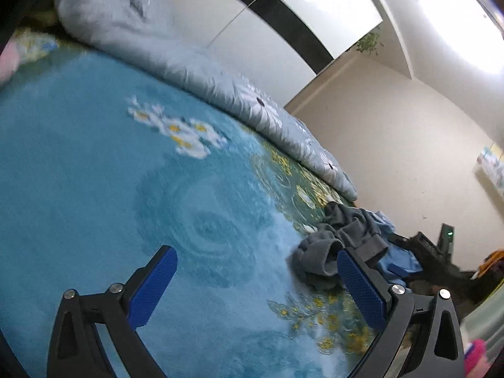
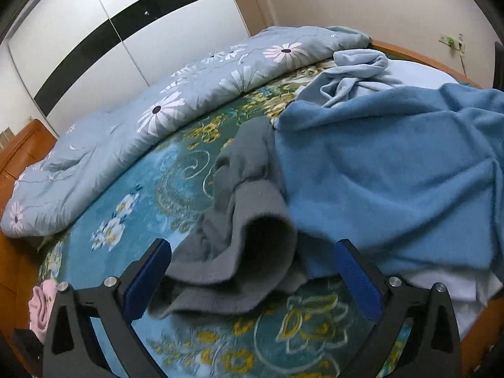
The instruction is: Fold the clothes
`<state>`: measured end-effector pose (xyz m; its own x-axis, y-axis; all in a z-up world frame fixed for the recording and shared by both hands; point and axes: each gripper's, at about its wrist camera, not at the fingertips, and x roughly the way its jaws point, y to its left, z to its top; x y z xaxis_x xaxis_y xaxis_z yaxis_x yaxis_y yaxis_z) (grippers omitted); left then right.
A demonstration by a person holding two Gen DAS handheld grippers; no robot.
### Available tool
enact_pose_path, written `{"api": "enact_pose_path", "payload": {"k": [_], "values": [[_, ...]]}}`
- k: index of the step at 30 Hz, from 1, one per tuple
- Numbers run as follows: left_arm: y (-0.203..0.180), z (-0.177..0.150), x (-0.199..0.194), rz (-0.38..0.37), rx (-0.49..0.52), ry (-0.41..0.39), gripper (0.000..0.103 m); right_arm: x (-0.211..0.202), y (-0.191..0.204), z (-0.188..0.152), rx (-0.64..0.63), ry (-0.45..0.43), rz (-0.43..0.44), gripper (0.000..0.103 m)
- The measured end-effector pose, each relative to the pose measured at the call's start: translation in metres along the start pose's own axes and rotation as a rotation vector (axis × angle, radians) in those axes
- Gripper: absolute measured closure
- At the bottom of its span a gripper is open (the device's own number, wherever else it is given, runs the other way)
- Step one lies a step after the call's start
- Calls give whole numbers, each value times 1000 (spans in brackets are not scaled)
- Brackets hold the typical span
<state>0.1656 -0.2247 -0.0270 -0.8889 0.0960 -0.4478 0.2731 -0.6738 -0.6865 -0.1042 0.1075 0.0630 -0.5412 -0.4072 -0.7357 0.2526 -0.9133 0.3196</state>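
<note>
A crumpled grey garment (image 2: 245, 220) lies on the blue floral bedspread (image 2: 141, 182), partly under a blue fleece garment (image 2: 393, 173); a light blue garment (image 2: 356, 69) lies behind them. My right gripper (image 2: 252, 252) is open, its blue pads on either side of the grey garment's near end. My left gripper (image 1: 256, 258) is open and empty over the bedspread (image 1: 94, 173). The grey garment (image 1: 324, 252) lies just beyond its right finger (image 1: 359, 286), with the blue fleece (image 1: 400, 261) behind.
A rolled light-blue daisy duvet (image 2: 157, 107) lies along the bed's far side, also in the left wrist view (image 1: 189, 63). A wardrobe (image 2: 94, 31) stands behind. A pink garment (image 2: 41, 305) sits at the bed's left edge. A wooden bed frame (image 2: 409, 52) borders the mattress.
</note>
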Motion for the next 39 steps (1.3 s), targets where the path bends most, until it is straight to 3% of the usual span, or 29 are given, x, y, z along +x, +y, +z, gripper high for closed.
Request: {"api": "enact_pose_path", "payload": {"k": [3,5,7,9,12,17,23,31,35,39], "values": [[5,-1,8,-8,-25,45,0,10,-2,8,24,-23,24,6],[2,-3,9,27,7,43,0,17,-3,12,36,-9,25,22],[-2,-3,6,58,39,37,0,30,-5,16,57,37,15,52],[-4,-2,2,56,45,39,0,43,-7,16,83,82,-12,62],[-2,0,-4,25,42,59,0,46,1,14,98,99,-22,91],[1,6,-19,29,54,30,0,12,48,23,14,64,144,94],[9,16,-38,9,33,6,0,-39,161,13,-285,44,349,95],[27,30,-78,19,28,-68,0,-45,263,-9,-474,75,415,95],[25,33,-91,16,82,-96,0,-35,287,-17,-510,100,427,95],[2,36,-80,-33,158,-79,0,-25,293,-26,-539,138,419,95]]}}
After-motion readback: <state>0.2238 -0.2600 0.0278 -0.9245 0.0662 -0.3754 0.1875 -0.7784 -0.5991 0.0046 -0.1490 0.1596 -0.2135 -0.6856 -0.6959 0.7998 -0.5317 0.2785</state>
